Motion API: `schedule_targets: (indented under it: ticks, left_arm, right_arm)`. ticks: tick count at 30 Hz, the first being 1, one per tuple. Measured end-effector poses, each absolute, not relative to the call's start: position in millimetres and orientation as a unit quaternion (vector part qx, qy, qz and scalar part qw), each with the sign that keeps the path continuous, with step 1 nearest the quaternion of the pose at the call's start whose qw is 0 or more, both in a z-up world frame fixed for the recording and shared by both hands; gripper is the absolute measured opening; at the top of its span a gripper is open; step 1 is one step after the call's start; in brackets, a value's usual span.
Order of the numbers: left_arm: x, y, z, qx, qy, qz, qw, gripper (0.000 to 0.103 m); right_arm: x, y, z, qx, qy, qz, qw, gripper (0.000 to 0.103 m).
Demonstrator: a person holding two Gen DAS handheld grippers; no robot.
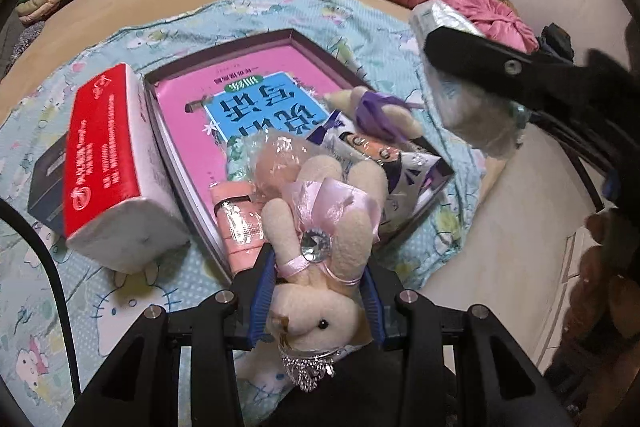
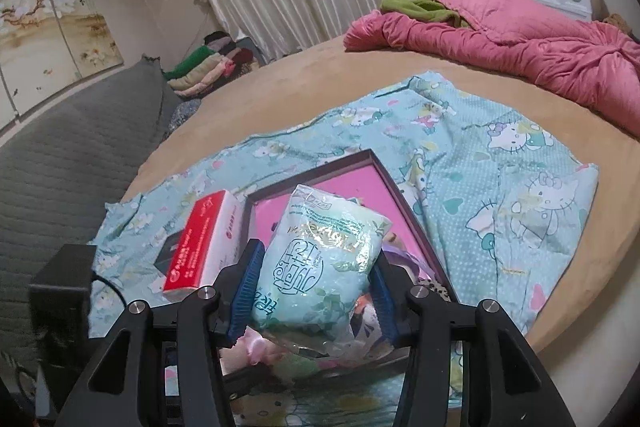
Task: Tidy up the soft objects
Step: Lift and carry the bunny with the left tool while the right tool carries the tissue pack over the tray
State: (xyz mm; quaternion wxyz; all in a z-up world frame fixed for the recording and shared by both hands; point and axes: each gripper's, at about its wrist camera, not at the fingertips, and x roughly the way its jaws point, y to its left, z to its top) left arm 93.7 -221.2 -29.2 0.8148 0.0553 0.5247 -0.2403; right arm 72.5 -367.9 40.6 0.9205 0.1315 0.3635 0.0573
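The blue-padded fingers (image 1: 262,291) of the left gripper (image 1: 316,291) are clenched on a cream plush rabbit (image 1: 320,267), gripping it at the neck, with the head toward the camera and the body and pink bow pointing out over the tray. The right gripper (image 2: 314,291) grasps a pale green tissue pack (image 2: 320,259) across its middle; its pads press into the soft wrapper on both sides.

Both loads hang above the dark-rimmed tray (image 1: 224,43), which rests on a patterned blue cloth (image 2: 500,187) on the bed. The tray already holds a pink book (image 1: 192,95), a second plush toy with a purple bow (image 1: 376,111), a printed foil packet (image 1: 400,163) and a pink wrapped pack (image 1: 236,219).

Hazards, as judged from this position:

- The near end of the tray is crowded. A rabbit released there is likely to land on the foil packet or roll over the rim onto the cloth.
- The tissue pack is slick and compressible. A slack grip could let it slide out before it is over the tray.
- The red tissue box (image 1: 108,163) leans against the tray's left rim; a knock from either gripper could tip it.
- The two grippers are near each other and could collide.
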Motion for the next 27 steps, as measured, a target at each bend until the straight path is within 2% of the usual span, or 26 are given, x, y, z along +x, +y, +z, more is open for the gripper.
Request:
schedule_targets:
  ticks: [27]
  left_arm:
    - [133,-213,-48,0.031,0.522,-0.225,0.822,0.041]
  right_arm:
    - [115,-360,-15,0.108,0.413,0.057,0.902,0.052]
